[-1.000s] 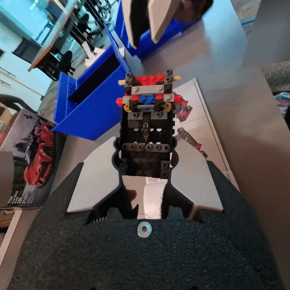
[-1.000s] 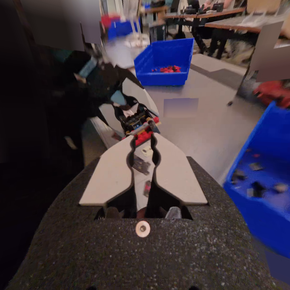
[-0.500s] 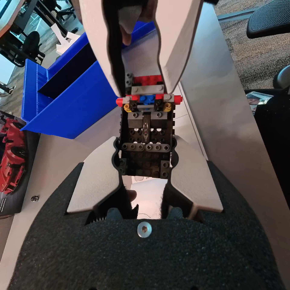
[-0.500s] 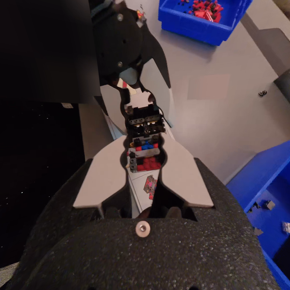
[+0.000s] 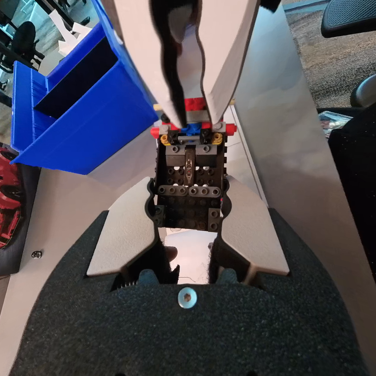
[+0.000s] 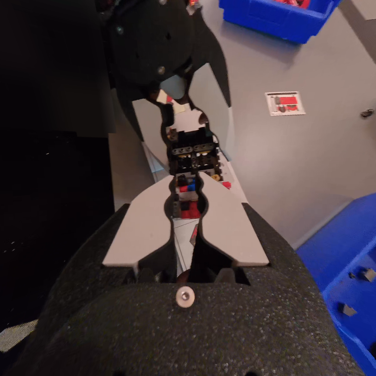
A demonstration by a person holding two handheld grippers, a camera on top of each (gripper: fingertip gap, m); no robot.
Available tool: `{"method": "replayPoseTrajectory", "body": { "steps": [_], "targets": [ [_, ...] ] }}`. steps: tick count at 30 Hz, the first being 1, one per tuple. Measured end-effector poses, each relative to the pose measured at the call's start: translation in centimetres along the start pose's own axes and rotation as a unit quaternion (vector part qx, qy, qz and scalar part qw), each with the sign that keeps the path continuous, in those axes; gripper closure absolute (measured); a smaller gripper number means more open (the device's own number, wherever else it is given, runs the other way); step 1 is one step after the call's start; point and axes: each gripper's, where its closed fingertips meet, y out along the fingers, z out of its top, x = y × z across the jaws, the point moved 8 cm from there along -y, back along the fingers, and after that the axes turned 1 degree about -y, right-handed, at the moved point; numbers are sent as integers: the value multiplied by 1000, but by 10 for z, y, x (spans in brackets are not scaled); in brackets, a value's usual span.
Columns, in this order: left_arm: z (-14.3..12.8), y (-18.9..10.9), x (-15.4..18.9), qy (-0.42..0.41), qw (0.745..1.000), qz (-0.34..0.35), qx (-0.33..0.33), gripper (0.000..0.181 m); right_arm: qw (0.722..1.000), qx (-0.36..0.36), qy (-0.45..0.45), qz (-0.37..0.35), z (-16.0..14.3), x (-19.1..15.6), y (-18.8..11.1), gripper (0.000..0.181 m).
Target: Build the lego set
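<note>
The lego model (image 5: 189,195) is a black car chassis with grey beams and a red, grey and blue far end. My left gripper (image 5: 189,183) is shut on the chassis sides and holds it above the grey table (image 5: 274,142). My right gripper (image 5: 196,124) comes in from the top of the left wrist view. Its fingertips (image 5: 214,120) sit on either side of the small blue brick (image 5: 191,128) at the model's far end. In the right wrist view the right gripper (image 6: 186,179) is nearly closed over that end of the model (image 6: 192,158); the left gripper (image 6: 191,142) faces it.
A blue bin (image 5: 81,114) stands at the left, beside the red-car set box (image 5: 8,193). A blue bin with red pieces (image 6: 274,18) is far on the table. Another blue bin with dark pieces (image 6: 345,264) is at the right. A sticker sheet (image 6: 284,103) lies flat. A booklet (image 6: 183,234) lies under the grippers. Spacing between my two grippers at the tips: around 5 cm.
My right gripper swung in from the far bin to the model's far end, then narrowed its fingers around the blue brick. The left gripper kept its hold on the chassis.
</note>
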Motion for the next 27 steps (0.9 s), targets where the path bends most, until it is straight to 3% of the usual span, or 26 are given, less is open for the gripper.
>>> {"method": "replayPoseTrajectory", "body": {
  "steps": [1, 2, 4, 6, 8, 18, 22, 27],
  "targets": [
    [-1, 1, 0, -2, 1000, -1, -5, 117, 1000, 5, 1, -2, -1, 1, 0, 165],
    [-2, 2, 0, -5, 1000, -5, -11, 118, 1000, 12, 4, -19, -2, 4, -1, 161],
    [-5, 5, 0, -20, 999, -13, -25, 117, 999, 19, 16, -41, -8, 12, -2, 127],
    [-10, 10, -1, -38, 998, -22, -43, 118, 999, 13, 36, -25, -19, 16, 0, 107],
    [-13, 16, -1, -48, 997, -28, -60, 117, 998, 0, 54, -9, -31, 20, 6, 97],
    [-16, 40, 1, -67, 991, -60, -102, 118, 990, -137, -5, 10, -46, 27, 44, 107],
    [-17, 46, -1, -75, 991, -57, -97, 117, 988, -154, -4, 15, -51, 32, 48, 107],
    [-19, 43, -3, -76, 990, -55, -102, 97, 985, -170, 7, 17, -60, 38, 51, 107]
  ]
}}
